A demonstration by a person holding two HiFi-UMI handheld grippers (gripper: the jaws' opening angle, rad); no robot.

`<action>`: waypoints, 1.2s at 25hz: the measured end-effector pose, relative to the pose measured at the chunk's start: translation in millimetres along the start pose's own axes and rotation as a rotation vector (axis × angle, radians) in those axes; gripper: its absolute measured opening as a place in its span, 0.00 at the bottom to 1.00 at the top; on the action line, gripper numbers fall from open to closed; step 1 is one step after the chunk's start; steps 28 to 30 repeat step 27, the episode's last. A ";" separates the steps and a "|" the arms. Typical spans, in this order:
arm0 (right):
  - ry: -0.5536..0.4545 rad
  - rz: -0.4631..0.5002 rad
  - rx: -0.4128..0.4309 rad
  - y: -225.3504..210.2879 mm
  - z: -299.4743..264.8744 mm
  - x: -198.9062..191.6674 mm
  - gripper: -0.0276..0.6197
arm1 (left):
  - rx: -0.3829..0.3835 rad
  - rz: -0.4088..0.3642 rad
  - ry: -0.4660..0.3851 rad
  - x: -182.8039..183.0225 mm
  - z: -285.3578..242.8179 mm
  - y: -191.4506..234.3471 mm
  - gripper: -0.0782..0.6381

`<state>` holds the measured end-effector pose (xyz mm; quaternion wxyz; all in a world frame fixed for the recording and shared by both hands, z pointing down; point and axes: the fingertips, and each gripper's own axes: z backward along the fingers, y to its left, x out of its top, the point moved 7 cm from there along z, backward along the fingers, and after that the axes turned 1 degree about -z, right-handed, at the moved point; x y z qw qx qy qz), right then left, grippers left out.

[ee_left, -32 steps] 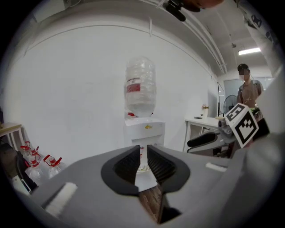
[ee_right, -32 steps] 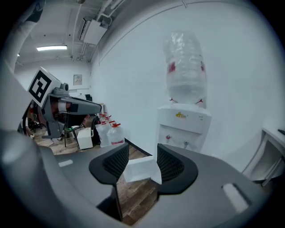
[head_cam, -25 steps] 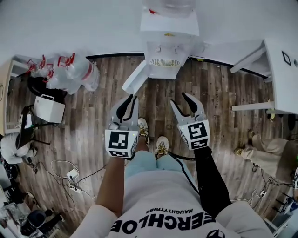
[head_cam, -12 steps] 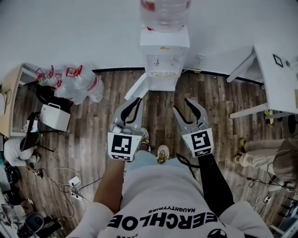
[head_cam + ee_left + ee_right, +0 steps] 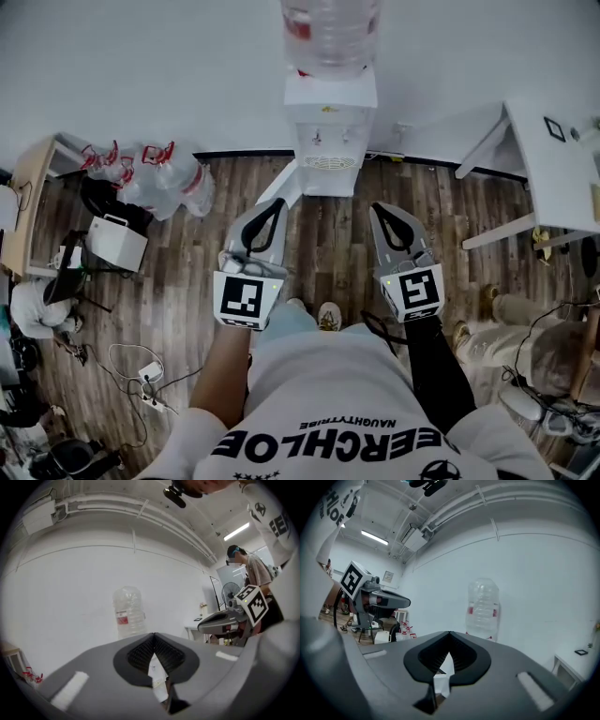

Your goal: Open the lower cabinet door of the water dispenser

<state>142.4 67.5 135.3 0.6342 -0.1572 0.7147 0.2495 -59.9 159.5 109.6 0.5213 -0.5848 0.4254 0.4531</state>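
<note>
white water dispenser, lower door ajar, left gripper closed, right gripper just closed empty

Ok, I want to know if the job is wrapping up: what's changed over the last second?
The right tongs have just closed, on nothing; they stood apart before. In the head view the water dispenser looks smaller and more of its bottle shows, so the person seems to have pulled back. Unchanged: left tongs shut and empty, lower cabinet door swung open.
</note>
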 end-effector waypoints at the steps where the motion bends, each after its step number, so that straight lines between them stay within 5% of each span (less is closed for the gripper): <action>1: -0.003 0.010 0.000 0.9 0.4 3.0 0.05 | 0.001 0.001 -0.003 3.2 0.8 0.9 0.19; 30: -0.019 0.019 -0.046 -10.4 10.5 12.6 0.05 | 0.015 0.006 -0.024 19.4 -2.0 0.6 0.19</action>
